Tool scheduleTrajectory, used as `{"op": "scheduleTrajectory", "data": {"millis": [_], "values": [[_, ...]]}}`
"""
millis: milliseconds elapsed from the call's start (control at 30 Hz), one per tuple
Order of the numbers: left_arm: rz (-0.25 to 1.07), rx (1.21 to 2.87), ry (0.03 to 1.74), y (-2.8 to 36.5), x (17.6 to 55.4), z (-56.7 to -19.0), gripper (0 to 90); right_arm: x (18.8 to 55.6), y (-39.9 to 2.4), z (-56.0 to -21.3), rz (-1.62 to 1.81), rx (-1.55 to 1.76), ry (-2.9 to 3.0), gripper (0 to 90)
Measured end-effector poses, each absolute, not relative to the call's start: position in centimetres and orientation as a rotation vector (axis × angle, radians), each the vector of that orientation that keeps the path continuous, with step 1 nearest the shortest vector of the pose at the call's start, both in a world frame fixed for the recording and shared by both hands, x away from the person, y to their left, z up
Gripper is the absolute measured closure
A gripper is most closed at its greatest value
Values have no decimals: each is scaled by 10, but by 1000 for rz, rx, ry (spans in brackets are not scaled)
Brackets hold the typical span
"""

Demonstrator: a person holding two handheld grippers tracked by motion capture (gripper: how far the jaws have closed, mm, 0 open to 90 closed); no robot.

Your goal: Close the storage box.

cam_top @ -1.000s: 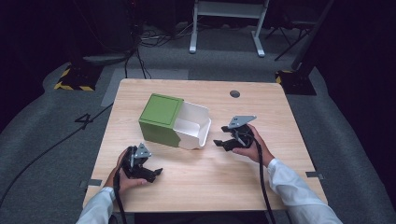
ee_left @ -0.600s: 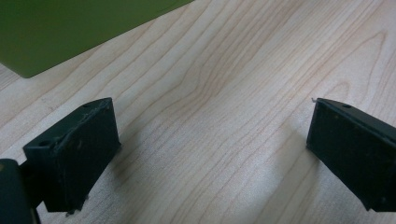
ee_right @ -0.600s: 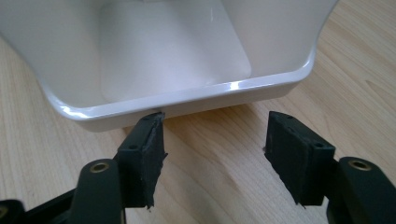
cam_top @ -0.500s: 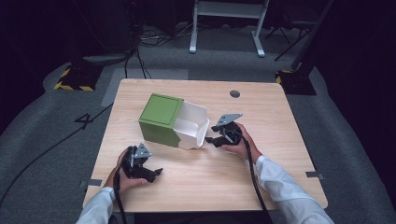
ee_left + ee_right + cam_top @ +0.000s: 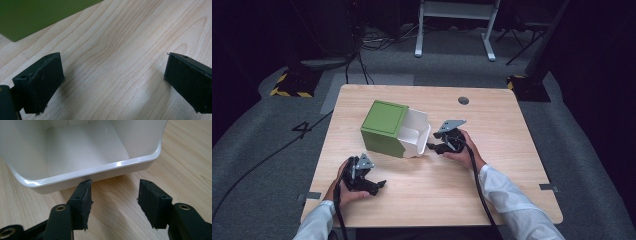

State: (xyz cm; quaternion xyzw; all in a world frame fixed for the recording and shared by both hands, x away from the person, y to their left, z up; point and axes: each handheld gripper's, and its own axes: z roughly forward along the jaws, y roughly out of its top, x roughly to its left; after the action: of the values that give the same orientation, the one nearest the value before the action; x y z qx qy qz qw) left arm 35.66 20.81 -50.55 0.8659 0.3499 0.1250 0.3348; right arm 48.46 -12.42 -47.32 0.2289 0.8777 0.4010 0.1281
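Item: green box (image 5: 384,129) with white drawer (image 5: 416,133), standing left of centre on the wooden table (image 5: 512,150). The drawer is pulled partway out of the box's right side, and its inside looks empty in the right gripper view.

Change: the right gripper (image 5: 435,146) has moved left from a spot well apart from the drawer and now sits just at its open end. In its own view the jaws are spread moderately, nothing between them, tips just under the drawer's front rim (image 5: 100,171); whether one tip touches the rim cannot be told. Judged: the approach is done, and a push or a grip on the drawer front comes next.

Left gripper (image 5: 377,186): resting at the near left of the table, unmoved, jaws wide and empty. In its view a corner of the green box (image 5: 37,15) lies a little beyond it.

Other: round hole (image 5: 463,100) at the far side of the table, clear of the work. Cables (image 5: 277,155) on the floor.

Obstructions: none between gripper and drawer. The light box may slide if pushed unbraced.
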Motion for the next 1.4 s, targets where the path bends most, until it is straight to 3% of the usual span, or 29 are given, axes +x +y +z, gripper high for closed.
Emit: {"op": "scheduleTrajectory", "data": {"millis": [933, 1400], "values": [[326, 2258, 917, 207, 356, -506, 24, 498, -71, -472, 1205, 660, 2565, 417], [325, 2257, 917, 208, 356, -506, 24, 495, -74, -469, 1187, 642, 2570, 362]]}}
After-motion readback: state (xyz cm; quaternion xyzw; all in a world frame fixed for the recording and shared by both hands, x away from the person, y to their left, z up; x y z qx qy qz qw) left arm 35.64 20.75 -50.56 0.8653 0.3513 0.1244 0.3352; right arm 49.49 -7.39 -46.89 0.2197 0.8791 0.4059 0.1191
